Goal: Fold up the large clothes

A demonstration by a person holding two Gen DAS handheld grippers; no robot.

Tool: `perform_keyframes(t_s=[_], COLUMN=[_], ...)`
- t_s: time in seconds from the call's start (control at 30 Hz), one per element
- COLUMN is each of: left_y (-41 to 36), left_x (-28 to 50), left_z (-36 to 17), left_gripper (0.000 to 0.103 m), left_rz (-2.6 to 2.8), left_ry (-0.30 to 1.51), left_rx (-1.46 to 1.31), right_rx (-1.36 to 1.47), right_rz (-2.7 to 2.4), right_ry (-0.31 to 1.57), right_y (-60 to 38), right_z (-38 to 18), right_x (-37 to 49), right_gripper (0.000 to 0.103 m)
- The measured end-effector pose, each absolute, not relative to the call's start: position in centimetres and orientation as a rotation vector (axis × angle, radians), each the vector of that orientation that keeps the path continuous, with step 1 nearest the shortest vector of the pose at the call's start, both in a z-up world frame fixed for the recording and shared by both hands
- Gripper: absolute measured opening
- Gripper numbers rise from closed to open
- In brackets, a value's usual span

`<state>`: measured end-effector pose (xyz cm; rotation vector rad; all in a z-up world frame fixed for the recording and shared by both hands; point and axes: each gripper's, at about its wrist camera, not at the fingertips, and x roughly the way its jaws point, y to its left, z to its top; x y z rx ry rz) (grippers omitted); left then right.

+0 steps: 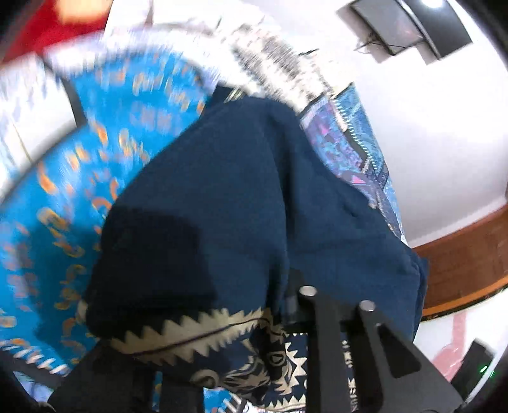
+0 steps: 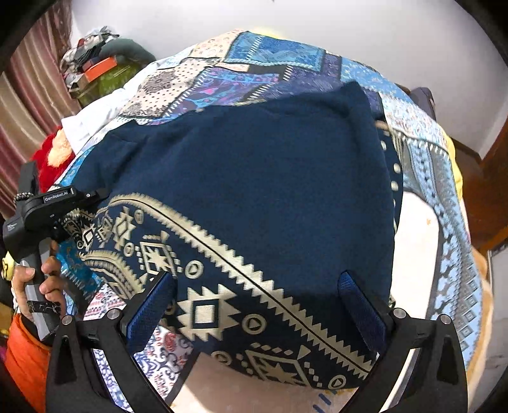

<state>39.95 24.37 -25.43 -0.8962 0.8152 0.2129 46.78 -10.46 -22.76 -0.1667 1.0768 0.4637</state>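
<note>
A navy garment (image 2: 254, 165) with a cream zigzag-patterned border (image 2: 203, 311) lies spread on the patchwork bedspread (image 2: 241, 63). At the left, a person's hand (image 2: 35, 286) holds my left gripper (image 2: 68, 222), which is shut on the garment's bunched left corner. In the left wrist view the navy cloth (image 1: 241, 197) drapes over that gripper and hides its fingertips; only its black arms (image 1: 336, 333) show. My right gripper (image 2: 257, 279) stands open just above the patterned border, with its blue pads (image 2: 358, 305) wide apart on either side and not pressing the cloth.
A pile of clothes and boxes (image 2: 98, 63) sits at the bed's far left, with a red plush item (image 2: 47, 159) nearer. Curtains (image 2: 28, 95) hang on the left. Dark wooden furniture (image 2: 489, 190) stands at the right. A wall-mounted screen (image 1: 409, 25) shows in the left wrist view.
</note>
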Motion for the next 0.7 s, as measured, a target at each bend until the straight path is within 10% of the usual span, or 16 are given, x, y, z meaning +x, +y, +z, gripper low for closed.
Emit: perform_keyframes(t_s=[0.3,0.7], left_y=[24.5,22.8], left_x=[35.8,36.9], left_z=[-17.7,-17.4], left_gripper=[0.013,0.011], left_rz=[0.272,0.342], left_ry=[0.709,0.736], left_rx=[-0.592,-0.341], right_rx=[-0.315,-0.574], right_rz=[0.58,0.681], right_ry=[0.872,0.955], right_y=[-3.8,5.4], right_z=[-17.9,-26.2], right_x=[44.3,43.0], right_gripper=[0.103,0.103])
